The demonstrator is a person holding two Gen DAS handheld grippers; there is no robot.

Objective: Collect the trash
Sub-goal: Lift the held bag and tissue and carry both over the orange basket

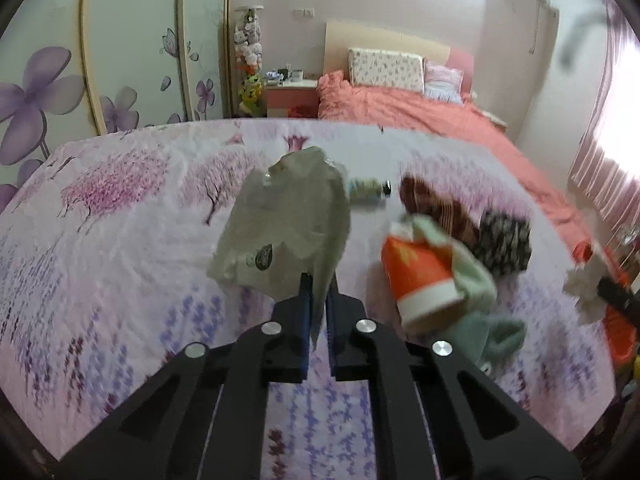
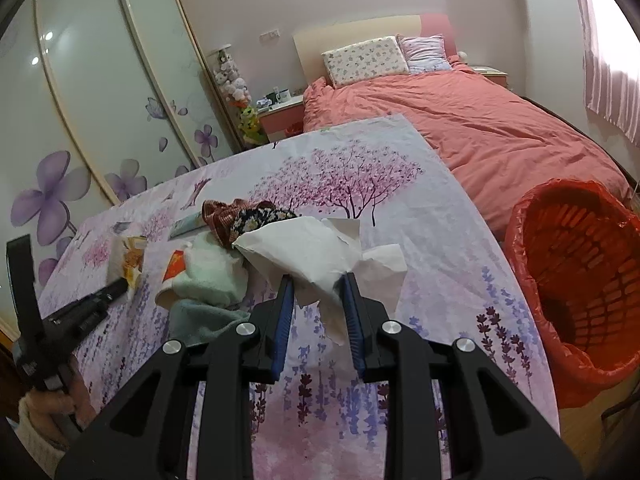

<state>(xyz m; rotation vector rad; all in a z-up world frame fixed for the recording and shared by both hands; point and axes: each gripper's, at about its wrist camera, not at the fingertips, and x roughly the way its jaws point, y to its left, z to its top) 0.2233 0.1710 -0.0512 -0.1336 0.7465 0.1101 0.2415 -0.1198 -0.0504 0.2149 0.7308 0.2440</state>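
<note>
White tissue (image 2: 308,256) pinched loosely in right tongs (image 2: 318,280), may slip short of bin (image 2: 576,280); left tongs (image 1: 318,280) pinching wrapper (image 1: 288,224).

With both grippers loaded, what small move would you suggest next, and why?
Probably swing the right hand-held gripper rightward over the red-lined bin: it already pinches the white tissue, and the bin sits open beside the table. The left hand-held gripper holds its wrapper.
</note>
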